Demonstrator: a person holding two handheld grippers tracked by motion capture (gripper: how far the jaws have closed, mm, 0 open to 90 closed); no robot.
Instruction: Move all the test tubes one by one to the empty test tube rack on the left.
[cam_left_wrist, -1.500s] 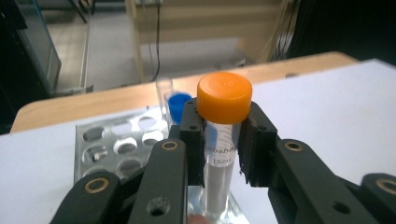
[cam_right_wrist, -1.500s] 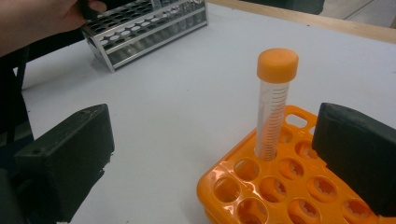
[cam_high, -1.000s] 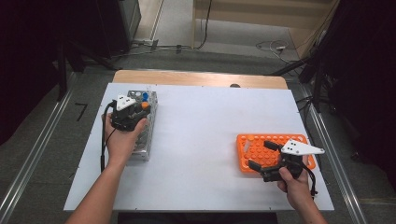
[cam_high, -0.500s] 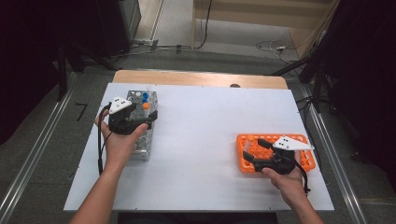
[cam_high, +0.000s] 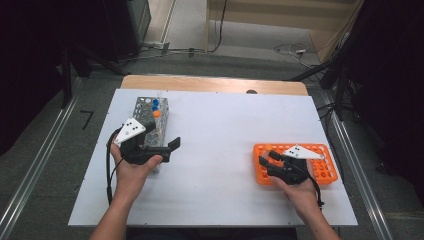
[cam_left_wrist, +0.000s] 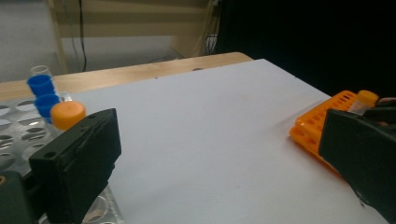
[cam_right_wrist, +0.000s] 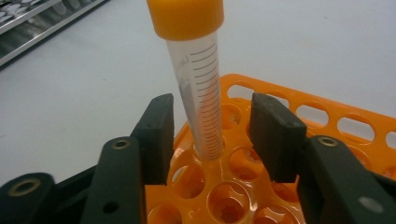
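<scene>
We are watching the right gripper closing in on the orange-capped tube, which is standing in a hole of the orange rack at about four o'clock on the counter. The jaws have just been narrowing, and the tube is sitting between them, but in the right gripper view there is a gap on both sides: the pads are not yet pressing on it. The tube is leaning a little toward the left-hand jaw as that view shows it.

Over at nine o'clock, the left gripper is hanging beside the clear rack with its jaws spread wide and nothing in them; they have just been opening. In the left gripper view an orange cap and blue caps are standing in that rack.

Here is what we are worrying about: with the tube off-centre, one pad may be touching first and pushing it sideways against the hole's rim. If the grip is landing that low on the smooth wall, the tube could be slipping or tilting on the lift, and a tight hole could be dragging the light orange rack up with it.
</scene>
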